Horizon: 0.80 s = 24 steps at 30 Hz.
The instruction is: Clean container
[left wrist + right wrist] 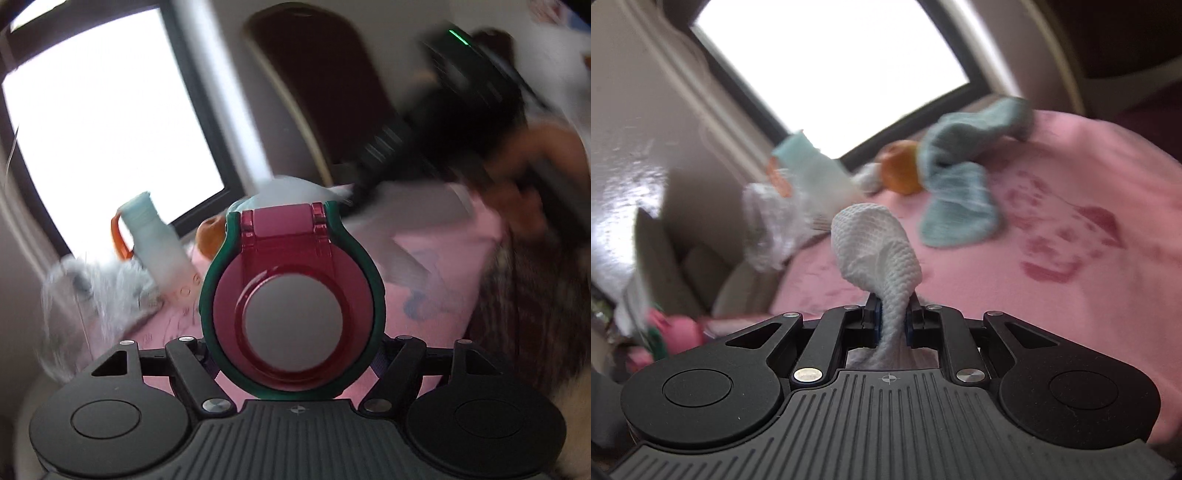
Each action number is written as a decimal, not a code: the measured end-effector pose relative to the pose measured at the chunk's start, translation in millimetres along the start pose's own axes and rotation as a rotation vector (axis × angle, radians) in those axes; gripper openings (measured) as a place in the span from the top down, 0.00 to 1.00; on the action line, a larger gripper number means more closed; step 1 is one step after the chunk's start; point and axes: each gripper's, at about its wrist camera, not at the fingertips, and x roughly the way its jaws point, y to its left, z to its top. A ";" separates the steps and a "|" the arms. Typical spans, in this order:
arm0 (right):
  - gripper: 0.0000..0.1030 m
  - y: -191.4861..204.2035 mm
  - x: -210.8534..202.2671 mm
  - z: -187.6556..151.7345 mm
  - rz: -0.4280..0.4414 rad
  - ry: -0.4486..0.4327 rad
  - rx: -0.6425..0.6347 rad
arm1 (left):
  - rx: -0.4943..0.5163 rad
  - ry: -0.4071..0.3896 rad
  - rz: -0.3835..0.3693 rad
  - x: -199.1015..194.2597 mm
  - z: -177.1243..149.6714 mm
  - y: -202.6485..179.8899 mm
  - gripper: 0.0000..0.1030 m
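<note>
My left gripper is shut on a red translucent container with a dark green rim and a hinged flip cap; I look straight at its round grey end. My right gripper is shut on a crumpled white paper towel that sticks up between the fingers. Both are above a pink cloth. In the left wrist view the right gripper's black body and the holding hand are blurred at upper right, with white paper just behind the container.
On the pink cloth lie a light blue rag, an orange fruit, a pale blue bottle with an orange handle and crinkled clear plastic. A bright window is behind. Pink items lie low left.
</note>
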 end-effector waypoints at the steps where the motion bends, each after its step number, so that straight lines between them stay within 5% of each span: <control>1: 0.84 8.8 1.7 7.2 0.066 0.022 -0.003 | 0.030 -0.006 0.003 -0.3 -1.2 -3.5 0.31; 6: 0.82 51.6 26.4 30.6 0.407 0.201 0.004 | 0.042 -0.014 0.004 0.5 -4.6 -2.8 0.31; 8: 0.85 70.3 42.8 29.6 0.431 0.283 -0.050 | 0.051 -0.009 0.001 0.1 -5.3 -1.6 0.31; 13: 0.89 96.0 89.9 19.2 0.232 0.409 -0.231 | 0.045 -0.006 -0.002 0.5 -8.2 1.7 0.31; 20: 0.89 37.3 128.4 20.4 -0.188 0.334 -0.159 | -0.099 0.002 -0.007 3.3 -6.6 16.5 0.31; 24: 0.89 9.9 107.1 13.5 -0.195 0.315 -0.061 | -0.257 0.017 -0.017 9.0 -7.6 38.8 0.31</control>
